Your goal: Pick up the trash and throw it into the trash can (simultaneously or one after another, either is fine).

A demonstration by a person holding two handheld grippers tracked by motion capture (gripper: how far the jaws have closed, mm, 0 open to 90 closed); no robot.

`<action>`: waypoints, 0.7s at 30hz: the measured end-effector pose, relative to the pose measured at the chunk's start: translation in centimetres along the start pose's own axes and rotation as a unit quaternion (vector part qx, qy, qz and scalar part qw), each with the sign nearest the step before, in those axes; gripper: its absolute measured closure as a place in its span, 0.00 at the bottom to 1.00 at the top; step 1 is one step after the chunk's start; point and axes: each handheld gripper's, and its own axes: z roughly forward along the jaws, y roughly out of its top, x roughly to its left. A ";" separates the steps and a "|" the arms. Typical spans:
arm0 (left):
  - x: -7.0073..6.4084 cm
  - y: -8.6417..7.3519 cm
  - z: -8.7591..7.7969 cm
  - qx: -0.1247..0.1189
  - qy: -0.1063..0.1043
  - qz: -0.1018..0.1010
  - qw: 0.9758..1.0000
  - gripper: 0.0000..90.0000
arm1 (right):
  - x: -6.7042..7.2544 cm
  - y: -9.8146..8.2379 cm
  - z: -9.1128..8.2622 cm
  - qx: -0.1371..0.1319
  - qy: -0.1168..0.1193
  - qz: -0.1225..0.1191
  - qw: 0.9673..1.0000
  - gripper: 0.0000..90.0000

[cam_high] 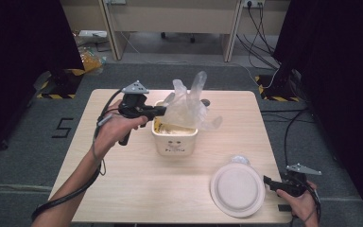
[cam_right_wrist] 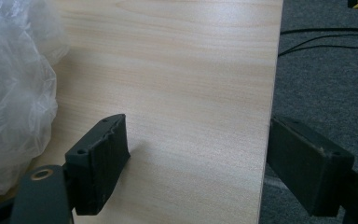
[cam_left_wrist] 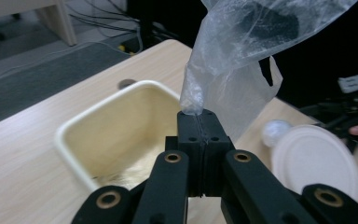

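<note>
From above, our left gripper [cam_high: 163,111] lifts the clear plastic bag [cam_high: 191,101] above the cream bin [cam_high: 175,135]. Along its jaws, we're clamped on one thin corner, which could slip free. Our right gripper [cam_right_wrist: 196,154] gapes empty at the table [cam_right_wrist: 191,70] edge.

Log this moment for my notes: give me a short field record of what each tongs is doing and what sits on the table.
left tongs: shut on plastic bag, held above the bin
right tongs: open, nothing between them, at the table's near right edge
bin: cream, square, open top, mid-table
plate: white, round, beside right tongs
table: light wood
</note>
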 end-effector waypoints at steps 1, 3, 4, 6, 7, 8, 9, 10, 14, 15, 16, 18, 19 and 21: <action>0.9 0.1 -0.6 -0.001 0.012 -0.005 1.000 0.99 | 0.0 0.0 0.0 0.000 0.000 -0.001 1.000 0.24; 1.6 0.1 -1.1 0.000 0.024 -0.009 1.000 0.99 | 0.0 0.0 0.0 0.000 0.000 -0.001 1.000 0.24; 1.6 0.1 -1.1 0.000 0.024 -0.009 1.000 0.99 | 0.0 0.0 0.0 0.000 0.000 -0.001 1.000 0.24; 2.7 0.1 -1.7 0.004 0.040 -0.016 0.999 0.99 | 0.0 0.0 0.0 0.000 0.000 -0.001 1.000 0.24; 2.9 0.0 -1.8 0.006 0.045 -0.018 0.999 0.99 | 0.0 0.0 0.0 0.000 0.000 -0.001 1.000 0.24; 3.3 -0.1 -1.9 0.008 0.052 -0.020 0.998 0.99 | 0.0 0.0 0.0 0.000 0.000 -0.001 1.000 0.24; 3.3 -0.1 -1.9 0.008 0.052 -0.020 0.998 0.99 | 0.0 0.0 0.0 0.000 0.000 -0.001 1.000 0.24; 3.5 -0.3 -1.6 0.014 0.059 -0.021 0.998 0.99 | 0.0 0.0 0.0 0.000 -0.001 0.000 1.000 0.24; 3.3 -0.5 -0.2 0.038 0.084 0.000 0.996 0.99 | 0.0 0.0 0.0 0.000 -0.001 0.000 1.000 0.24; 3.3 -0.5 -0.2 0.038 0.084 0.000 0.996 0.99 | 0.0 0.0 0.0 0.000 -0.001 0.000 1.000 0.24; 3.2 -0.5 0.2 0.043 0.086 0.003 0.995 0.99 | 0.0 0.0 0.0 0.000 -0.001 0.001 1.000 0.24; 3.0 -0.5 1.4 0.055 0.090 0.007 0.994 0.99 | 0.0 0.0 0.0 0.000 -0.001 0.002 1.000 0.24; 3.0 -0.5 1.4 0.055 0.090 0.007 0.994 0.99 | 0.0 0.0 0.0 0.001 0.000 0.004 1.000 0.24; 2.7 -0.4 2.5 0.071 0.094 0.019 0.993 0.99 | 0.0 0.0 0.0 0.000 0.000 0.001 1.000 0.24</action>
